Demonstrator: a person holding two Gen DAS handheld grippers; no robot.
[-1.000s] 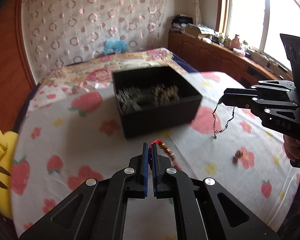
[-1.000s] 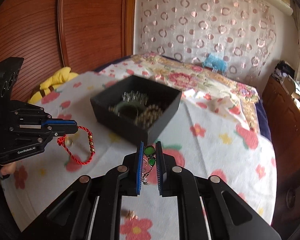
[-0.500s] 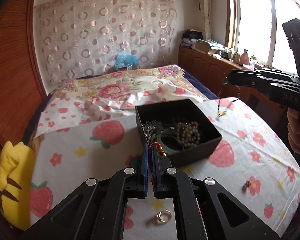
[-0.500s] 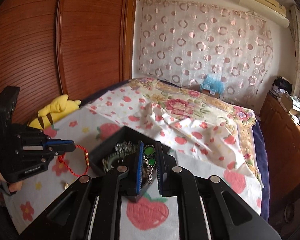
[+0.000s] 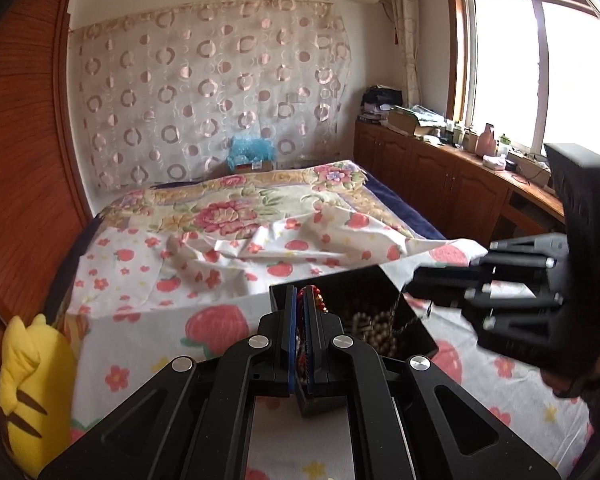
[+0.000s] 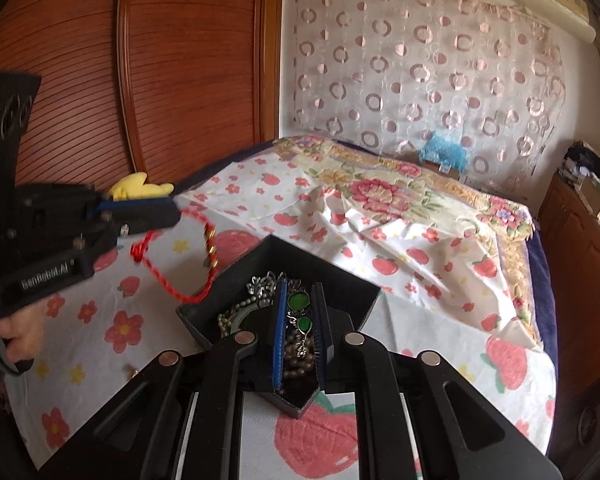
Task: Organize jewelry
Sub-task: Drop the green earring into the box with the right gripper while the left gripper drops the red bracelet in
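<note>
A bed (image 5: 148,280) carries everything; its white sheet (image 6: 380,248) is printed with strawberries and small flowers and lies rumpled over a floral quilt (image 5: 236,204). A circle-patterned curtain (image 5: 204,92) hangs behind the bed, a wooden wardrobe (image 6: 100,60) stands along one side, and low wooden cabinets (image 5: 432,176) run under the window (image 5: 536,60). A yellow plush toy (image 5: 32,384) sits at the bed's edge by the wardrobe.

A black box (image 6: 332,280) rests on the sheet near the bed's near edge, holding bead strands (image 5: 380,326), a silvery chain (image 6: 262,286) and a pale green bangle (image 6: 246,314).

The left gripper (image 5: 298,300) has its jaws pressed together on a red cord bracelet (image 6: 180,276), which hangs over the box's corner. The right gripper (image 6: 300,320) hangs above the box, jaws pinching a green-stone pendant chain (image 6: 299,312).
</note>
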